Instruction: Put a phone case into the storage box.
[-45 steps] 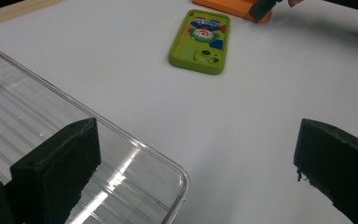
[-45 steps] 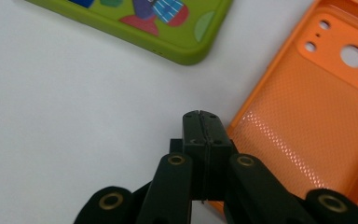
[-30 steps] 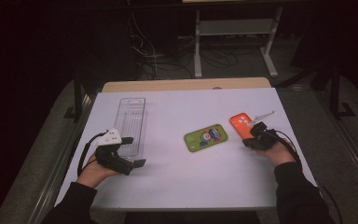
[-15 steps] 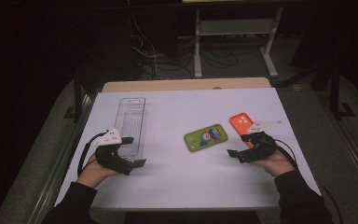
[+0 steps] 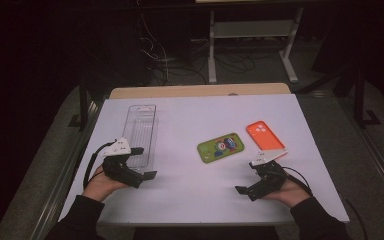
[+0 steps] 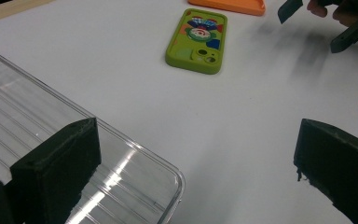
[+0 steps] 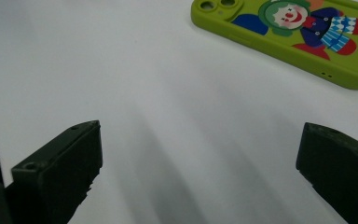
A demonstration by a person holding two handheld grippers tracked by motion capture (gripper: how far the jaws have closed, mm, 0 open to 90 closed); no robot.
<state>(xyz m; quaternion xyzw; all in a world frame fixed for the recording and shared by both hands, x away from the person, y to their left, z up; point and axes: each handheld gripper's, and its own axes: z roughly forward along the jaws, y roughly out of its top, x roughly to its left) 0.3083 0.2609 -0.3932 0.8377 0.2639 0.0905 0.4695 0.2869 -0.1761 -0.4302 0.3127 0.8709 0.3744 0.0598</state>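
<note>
Progress: nothing packed yet, in my judgement; the clear tray (image 5: 142,131) at left centre of the high view lies empty.

Phone cases: two. The green case (image 5: 220,147) sits mid-frame; the orange case (image 5: 265,135) lies just right of it.

Tray: one.

Claws: two, both spread apart and holding nothing: my left gripper (image 5: 139,164) at the tray's near end, my right gripper (image 5: 249,178) lower right.

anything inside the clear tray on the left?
The clear tray looks empty: its ribbed floor shows bare. The left gripper is open, one jaw over the tray's near corner, covering a small patch of it.
</note>
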